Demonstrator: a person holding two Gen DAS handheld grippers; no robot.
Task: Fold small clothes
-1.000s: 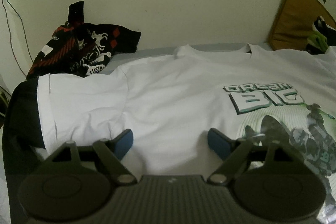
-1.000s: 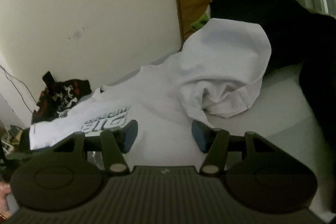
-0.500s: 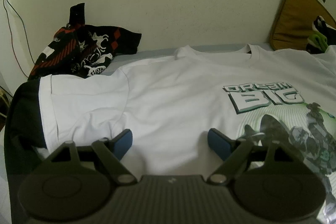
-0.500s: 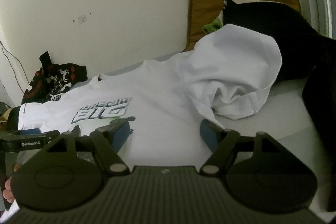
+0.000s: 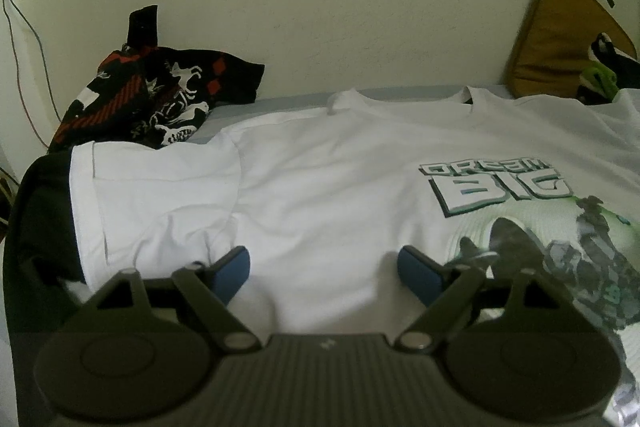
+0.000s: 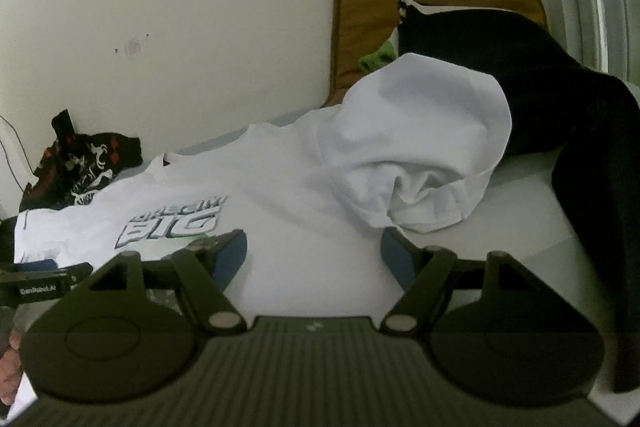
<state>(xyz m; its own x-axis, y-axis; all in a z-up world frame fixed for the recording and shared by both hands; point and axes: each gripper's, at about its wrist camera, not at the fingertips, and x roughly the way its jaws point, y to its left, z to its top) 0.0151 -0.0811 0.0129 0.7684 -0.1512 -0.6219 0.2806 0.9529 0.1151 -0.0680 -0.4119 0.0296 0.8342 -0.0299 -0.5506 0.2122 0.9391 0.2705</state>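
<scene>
A white T-shirt (image 5: 340,187) with a "DREAM BIG" print (image 5: 496,183) lies face up on the bed, collar toward the wall. Its left sleeve (image 5: 152,195) is spread flat. My left gripper (image 5: 322,259) hovers low over the fabric beside that sleeve's armpit, jaws opening, with nothing pinched. In the right wrist view the same shirt (image 6: 288,187) runs off to the left. Its right sleeve (image 6: 424,139) is bunched up against a black garment. My right gripper (image 6: 312,245) stands over the shirt just below that sleeve, jaws opening, pads pressing on nothing.
A black, red and white patterned garment (image 5: 160,99) is heaped against the wall at the back left. A mustard cushion (image 6: 420,11) leans on the wall at the right with black clothing (image 6: 520,75) in front. Bare grey sheet (image 6: 520,211) shows right of the shirt. A hand (image 6: 10,367) is at the left edge.
The right gripper's jaws have spread wider and its view has rolled and swung, bringing the left gripper into its left edge. The left gripper and the shirt have not moved.
</scene>
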